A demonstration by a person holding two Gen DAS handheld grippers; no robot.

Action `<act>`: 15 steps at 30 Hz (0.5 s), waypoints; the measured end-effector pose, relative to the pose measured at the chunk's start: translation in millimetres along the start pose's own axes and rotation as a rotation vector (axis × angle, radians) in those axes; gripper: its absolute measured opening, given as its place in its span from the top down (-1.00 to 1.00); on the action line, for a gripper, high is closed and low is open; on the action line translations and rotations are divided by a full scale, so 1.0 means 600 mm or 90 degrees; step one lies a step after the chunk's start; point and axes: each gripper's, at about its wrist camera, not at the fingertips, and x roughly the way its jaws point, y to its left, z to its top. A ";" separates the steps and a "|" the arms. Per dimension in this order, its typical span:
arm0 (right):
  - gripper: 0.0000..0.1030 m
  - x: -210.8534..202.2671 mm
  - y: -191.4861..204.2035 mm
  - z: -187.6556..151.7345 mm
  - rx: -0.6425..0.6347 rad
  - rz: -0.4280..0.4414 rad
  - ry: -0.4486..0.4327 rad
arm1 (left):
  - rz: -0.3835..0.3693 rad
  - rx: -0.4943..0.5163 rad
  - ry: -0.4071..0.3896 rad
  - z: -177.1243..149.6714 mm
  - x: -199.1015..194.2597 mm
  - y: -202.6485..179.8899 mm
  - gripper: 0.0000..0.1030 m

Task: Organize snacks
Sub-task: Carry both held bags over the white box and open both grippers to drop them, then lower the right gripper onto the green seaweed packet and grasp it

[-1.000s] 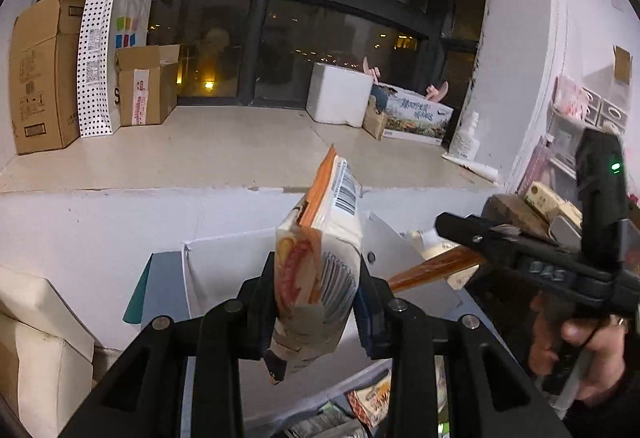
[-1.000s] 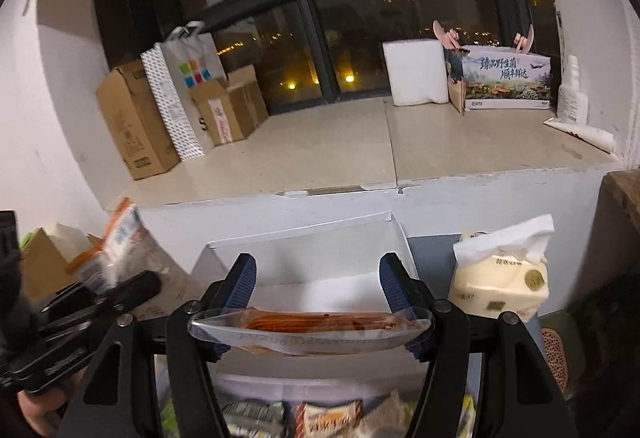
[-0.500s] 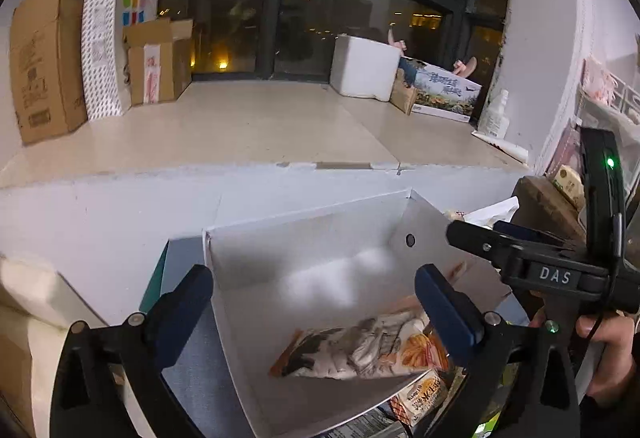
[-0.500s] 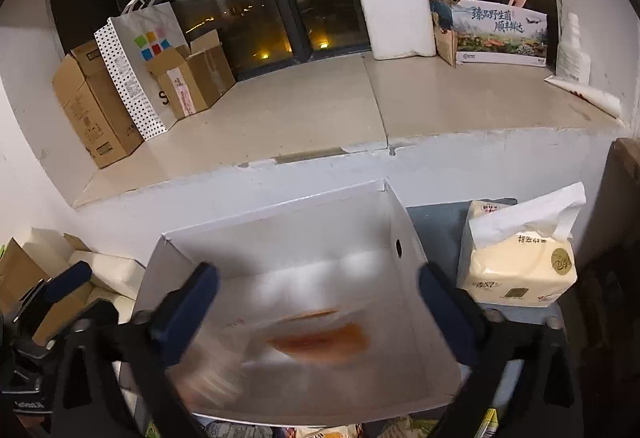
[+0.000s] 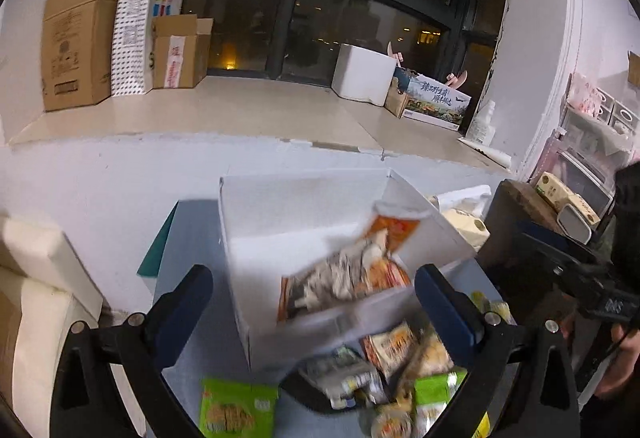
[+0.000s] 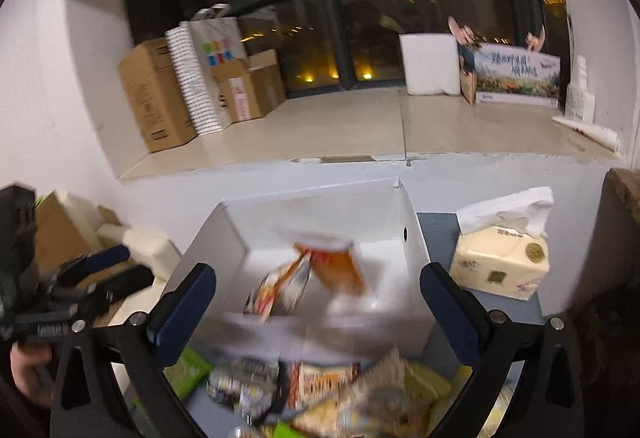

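Along the upper half of both views runs a pale window ledge (image 5: 224, 113) before dark glass. At its left end stand brown cardboard boxes (image 5: 76, 37) and a dotted paper bag (image 5: 134, 25); toward the right sit a white foam box (image 5: 364, 73) and a printed carton (image 5: 436, 99). In the middle of each frame an open white box (image 5: 304, 197) sits on a grey-blue worktop (image 5: 192, 238). Two snack packets (image 6: 304, 274) lie inside it, blurred, one orange-topped and leaning against the other. In the right wrist view a tissue pack (image 6: 500, 258) stands just beside the box's right wall. Along the bottom edge, in front of the box, a loose heap of snack packets (image 5: 384, 366) covers the worktop, a green packet (image 5: 238, 410) at its left; they are too blurred to read.

The left gripper (image 5: 314, 302) has its jaws spread wide, having just been opening; nothing sits between them, and their blue pads frame the box's near wall without touching it. The right gripper (image 6: 318, 302) likewise has jaws that have just been opening and stand far apart, empty, above the near edge of the box and the heap. At the lower right of the left wrist view a hand (image 5: 618, 358) grips the right gripper's handle.
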 end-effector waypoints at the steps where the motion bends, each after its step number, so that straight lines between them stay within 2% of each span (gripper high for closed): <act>1: -1.00 -0.017 0.003 -0.014 -0.006 0.004 -0.010 | -0.003 0.000 -0.001 -0.011 -0.012 -0.001 -1.00; 5: -1.00 -0.080 0.011 -0.072 0.001 0.031 -0.033 | -0.001 0.024 -0.024 -0.070 -0.065 -0.014 -1.00; 11: -1.00 -0.164 0.017 -0.166 0.060 0.083 -0.059 | -0.017 0.038 0.013 -0.162 -0.131 -0.036 -1.00; 15: -1.00 -0.183 0.039 -0.216 0.061 0.101 -0.030 | -0.015 0.011 0.039 -0.218 -0.173 -0.028 -1.00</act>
